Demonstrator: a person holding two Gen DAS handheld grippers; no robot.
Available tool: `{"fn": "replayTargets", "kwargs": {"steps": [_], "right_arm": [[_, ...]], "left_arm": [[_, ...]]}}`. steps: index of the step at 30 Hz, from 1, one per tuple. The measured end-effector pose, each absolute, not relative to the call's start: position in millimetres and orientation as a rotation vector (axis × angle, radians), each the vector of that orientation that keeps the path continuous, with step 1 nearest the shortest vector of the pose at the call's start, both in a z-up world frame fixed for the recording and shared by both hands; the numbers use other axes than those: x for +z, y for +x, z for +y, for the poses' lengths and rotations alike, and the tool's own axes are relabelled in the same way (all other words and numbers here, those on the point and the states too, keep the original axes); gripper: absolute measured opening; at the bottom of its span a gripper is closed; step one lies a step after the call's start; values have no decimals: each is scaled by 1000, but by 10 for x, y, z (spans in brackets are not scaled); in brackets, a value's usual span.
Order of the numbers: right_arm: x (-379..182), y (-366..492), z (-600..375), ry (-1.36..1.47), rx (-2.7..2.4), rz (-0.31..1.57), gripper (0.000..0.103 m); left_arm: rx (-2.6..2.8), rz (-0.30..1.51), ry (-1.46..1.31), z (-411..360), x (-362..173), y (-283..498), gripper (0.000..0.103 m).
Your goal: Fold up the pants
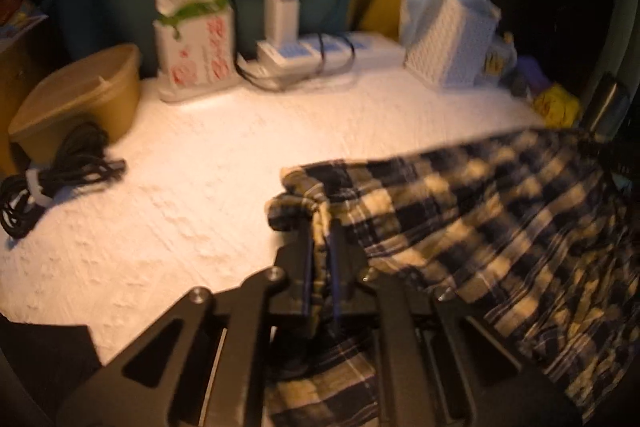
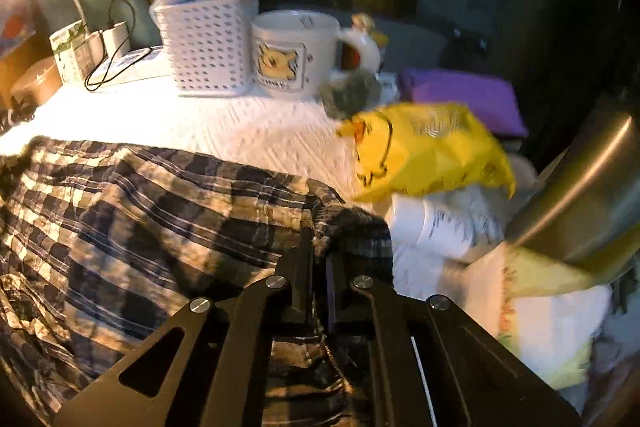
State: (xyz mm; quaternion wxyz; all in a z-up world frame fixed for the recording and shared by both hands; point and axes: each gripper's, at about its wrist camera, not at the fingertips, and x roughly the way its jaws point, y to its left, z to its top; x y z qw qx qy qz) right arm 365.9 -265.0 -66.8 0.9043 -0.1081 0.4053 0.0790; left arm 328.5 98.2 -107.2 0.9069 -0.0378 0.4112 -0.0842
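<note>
- Pants (image 1: 480,211), dark-and-cream plaid, lie across the near right part of the white table (image 1: 192,187); cloth spreads between the two grippers.
- Left gripper (image 1: 322,227): jaws narrow, pinched on a bunched corner of the pants; cloth runs down between the fingers and hangs below them.
- Right gripper (image 2: 320,239): jaws likewise nearly closed on a gathered fold at the opposite edge, cloth trailing under the claw.
- Judgement: each claw holds one end of the same edge so the cloth can be carried over as one span; a fold is under way, not yet laid flat.
- Clutter rings the work area: coiled cable (image 1: 52,179) and brown bowl (image 1: 80,95) at far left, carton (image 1: 196,39) and charger (image 1: 280,15) at the back, basket (image 2: 208,47), mug (image 2: 292,51), yellow bag (image 2: 424,151) near the right claw.
- Risk, as I read it: the yellow bag and steel flask (image 2: 580,195) sit close to the right-hand hem; a wide sweep could snag them.
- Both views blurred; exact grip depth unclear.
</note>
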Motion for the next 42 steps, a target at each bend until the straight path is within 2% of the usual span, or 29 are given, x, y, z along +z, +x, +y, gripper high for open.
{"fn": "replayTargets", "kwargs": {"steps": [7,12,18,24,27,30,31,32,33,34,35,42], "right_arm": [[-148,3782,-2163,-311,172,704,6],[-22,4172,-2093,-281,162,652,6],[-271,4566,-2226,-169,143,700,6],[-512,4773,-2188,-199,129,735,6],[-542,4826,-2197,-198,121,739,6],[-522,4831,-2227,-183,141,742,8],[-499,4795,-2234,-178,155,742,17],[-482,4758,-2246,-175,162,737,24],[-442,4700,-2251,-169,179,727,41],[-421,4641,-2249,-166,190,719,50],[-375,4535,-2237,-168,203,706,51],[-91,3778,-2301,-173,234,642,52]], "left_arm": [[-164,734,-39,1225,-537,3411,7],[-115,681,39,1368,-341,3789,7],[-91,709,30,1522,-609,4168,7],[-66,724,57,1445,-812,4305,12],[-62,758,-23,1582,-744,4331,22],[14,732,-51,1780,-568,4195,49],[24,720,-63,1842,-492,4118,58],[35,707,-70,1896,-418,4009,63],[41,699,-74,1923,-365,3910,72],[41,694,-83,1927,-297,3770,75],[32,694,-96,1919,-268,3661,75],[-153,861,-133,1175,-491,2888,76]]}}
